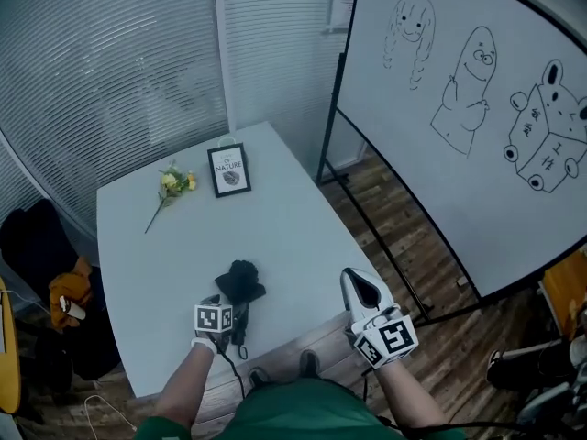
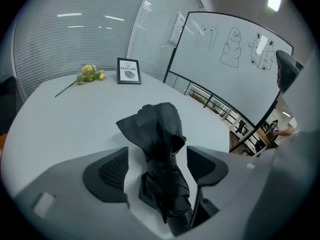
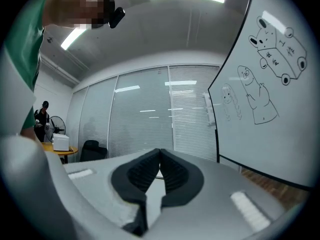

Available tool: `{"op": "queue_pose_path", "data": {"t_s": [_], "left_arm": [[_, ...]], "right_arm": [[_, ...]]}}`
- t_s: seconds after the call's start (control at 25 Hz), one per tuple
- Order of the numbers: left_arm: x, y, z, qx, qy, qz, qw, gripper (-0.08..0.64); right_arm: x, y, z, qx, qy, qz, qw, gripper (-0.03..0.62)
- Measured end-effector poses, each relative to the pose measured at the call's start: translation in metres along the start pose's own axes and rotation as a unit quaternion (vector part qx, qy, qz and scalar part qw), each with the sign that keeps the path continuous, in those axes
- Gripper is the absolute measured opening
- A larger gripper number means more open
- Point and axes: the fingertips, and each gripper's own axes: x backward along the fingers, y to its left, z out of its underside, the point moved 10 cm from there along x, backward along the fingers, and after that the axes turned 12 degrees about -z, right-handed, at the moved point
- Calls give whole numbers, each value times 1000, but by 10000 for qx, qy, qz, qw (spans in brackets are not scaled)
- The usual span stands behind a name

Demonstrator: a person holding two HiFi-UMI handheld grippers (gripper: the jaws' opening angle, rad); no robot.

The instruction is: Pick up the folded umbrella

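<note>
Fingers [image 2: 107, 173] on the left gripper [image 2: 157, 153] are spread wide, and the folded umbrella [image 2: 161, 149] sits right in the gap between them, so it's bracketed but not squeezed. From the left gripper view you can see pale desk [image 2: 65, 119] showing between the left pad and the black fabric. On the right side the gap is thinner but it's there too, so neither pad is pressing on it. The umbrella lies flat on the desk with its loose, bunched-up end pointing away from the gripper, past the fingertips. The tighter wrapped part runs back between the fingers toward the gripper body. In the head view it's a small black lump near the front edge of the desk, just ahead of the left gripper's marker cube. The right gripper [image 3: 160, 156] is well off to the side, by the desk's near right corner, nowhere near the umbrella. Its fingers are together at the tips with nothing between them, and it's pointing roughly level toward the blinds. Further back on the desk, well apart from all this, there's a small framed picture [image 1: 229, 169] standing up with a yellow flower [image 1: 174, 183] lying just to its left. A whiteboard [image 1: 477, 108] with cartoon doodles stands off to the right.
</note>
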Motion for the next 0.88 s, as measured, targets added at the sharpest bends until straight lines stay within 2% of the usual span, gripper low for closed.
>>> {"op": "queue_pose_path", "data": {"t_s": [0.44, 0.56, 0.88], "left_arm": [[-53, -4, -7, -394, 506, 67, 9979, 356], [-59, -16, -6, -495, 609, 112, 9969, 355], [-72, -21, -2, -679, 917, -93, 9934, 354]], "right_arm": [[38, 12, 13, -134, 146, 994, 9948, 3], [43, 13, 17, -193, 206, 1085, 9937, 3], [34, 10, 15, -155, 253, 1019, 9944, 3]]}}
